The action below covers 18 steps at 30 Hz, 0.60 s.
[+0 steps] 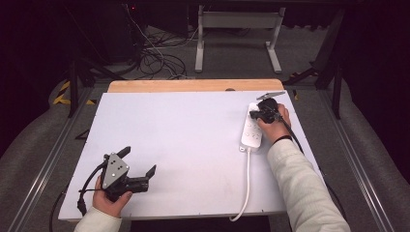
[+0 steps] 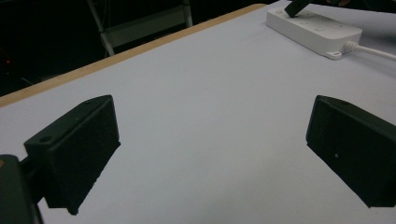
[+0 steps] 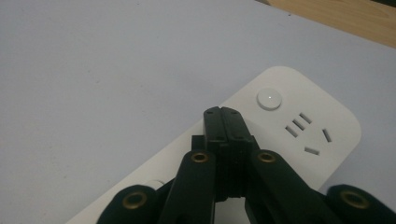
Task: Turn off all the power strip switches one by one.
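A white power strip [image 1: 252, 130] lies at the right side of the white table, its cable running to the front edge. In the right gripper view the strip [image 3: 299, 135] shows a round white button [image 3: 270, 99] and socket slots. My right gripper [image 1: 255, 114] hovers over the strip's far end, jaws shut with nothing between them, tips [image 3: 223, 113] just short of the button. My left gripper [image 1: 141, 162] rests near the front left of the table, jaws wide open and empty. From the left gripper view, the strip [image 2: 314, 29] lies far off at the upper right.
The white board [image 1: 183, 140] covers the table, with a wooden strip [image 1: 193, 85] along its far edge. The white cable [image 1: 247, 183] trails off the front edge. Beyond the table stand a white frame [image 1: 237, 34] and loose cables on the floor.
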Motion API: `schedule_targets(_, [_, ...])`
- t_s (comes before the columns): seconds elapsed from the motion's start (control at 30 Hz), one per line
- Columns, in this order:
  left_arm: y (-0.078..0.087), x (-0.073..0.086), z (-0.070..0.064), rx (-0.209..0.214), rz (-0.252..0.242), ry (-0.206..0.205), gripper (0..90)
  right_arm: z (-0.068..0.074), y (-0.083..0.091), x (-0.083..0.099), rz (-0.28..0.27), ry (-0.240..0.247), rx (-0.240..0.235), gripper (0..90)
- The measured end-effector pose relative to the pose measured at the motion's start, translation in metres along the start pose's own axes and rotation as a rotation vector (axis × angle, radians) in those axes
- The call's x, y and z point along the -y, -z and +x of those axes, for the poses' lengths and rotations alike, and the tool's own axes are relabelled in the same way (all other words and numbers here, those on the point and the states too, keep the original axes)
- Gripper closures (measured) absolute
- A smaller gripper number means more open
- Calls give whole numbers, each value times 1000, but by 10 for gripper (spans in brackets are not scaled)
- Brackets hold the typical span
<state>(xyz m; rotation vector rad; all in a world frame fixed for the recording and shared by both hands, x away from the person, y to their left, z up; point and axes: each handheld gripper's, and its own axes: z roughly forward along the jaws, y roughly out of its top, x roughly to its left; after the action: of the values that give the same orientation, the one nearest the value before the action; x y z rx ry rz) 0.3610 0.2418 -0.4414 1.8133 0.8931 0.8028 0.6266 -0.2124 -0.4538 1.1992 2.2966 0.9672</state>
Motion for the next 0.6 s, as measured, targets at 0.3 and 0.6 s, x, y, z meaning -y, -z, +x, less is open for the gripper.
schedule_targets(0.3, [0,0,-1,7,-2,5,30,1,-1,0,7,3,7,900])
schedule_targets(0.6, [0,0,0,9,-9,8,30,0,12,-6,-52,48,15,900])
